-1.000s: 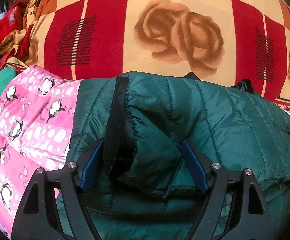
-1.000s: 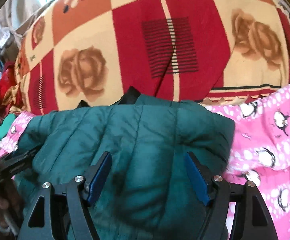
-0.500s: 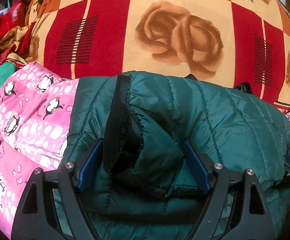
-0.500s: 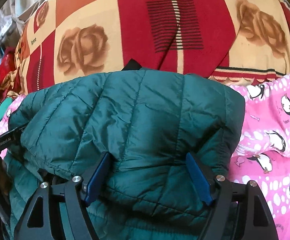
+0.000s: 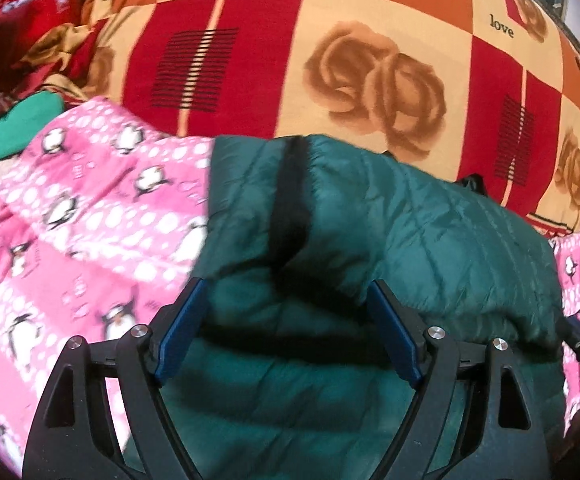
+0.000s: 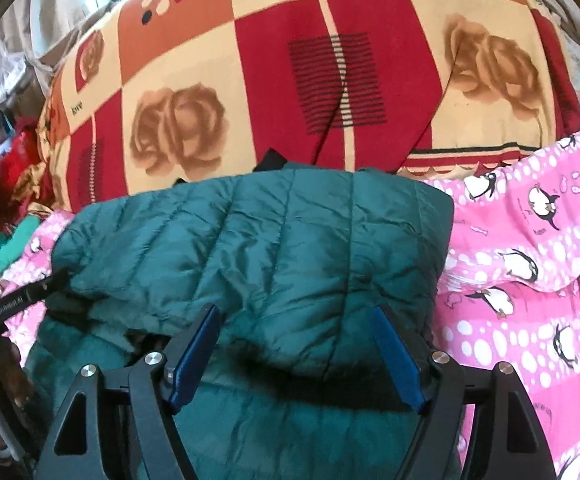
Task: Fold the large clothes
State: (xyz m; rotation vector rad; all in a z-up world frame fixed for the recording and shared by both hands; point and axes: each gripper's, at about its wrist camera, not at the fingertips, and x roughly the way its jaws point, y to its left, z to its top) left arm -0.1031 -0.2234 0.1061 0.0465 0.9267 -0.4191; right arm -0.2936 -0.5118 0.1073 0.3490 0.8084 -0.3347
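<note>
A dark green quilted puffer jacket [image 5: 410, 232] lies folded over on itself on a pink penguin blanket [image 5: 90, 232]; a black strip [image 5: 290, 200] runs down its left part. My left gripper [image 5: 286, 292] is open, its blue pads either side of the jacket's near fold, holding nothing. In the right wrist view the same jacket [image 6: 290, 240] fills the middle, and my right gripper [image 6: 294, 316] is open over its folded edge. The left gripper's tip [image 6: 22, 296] shows at the jacket's left side.
A red, orange and cream rose-patterned blanket [image 5: 330, 60] lies behind the jacket. A heap of red and green clothes [image 5: 14, 80] sits at the far left. The pink penguin blanket [image 6: 530, 280] spreads to the right.
The raised flap of the jacket between my left fingers has dropped flat. Both grippers have drawn back a little from the jacket and stay open.
</note>
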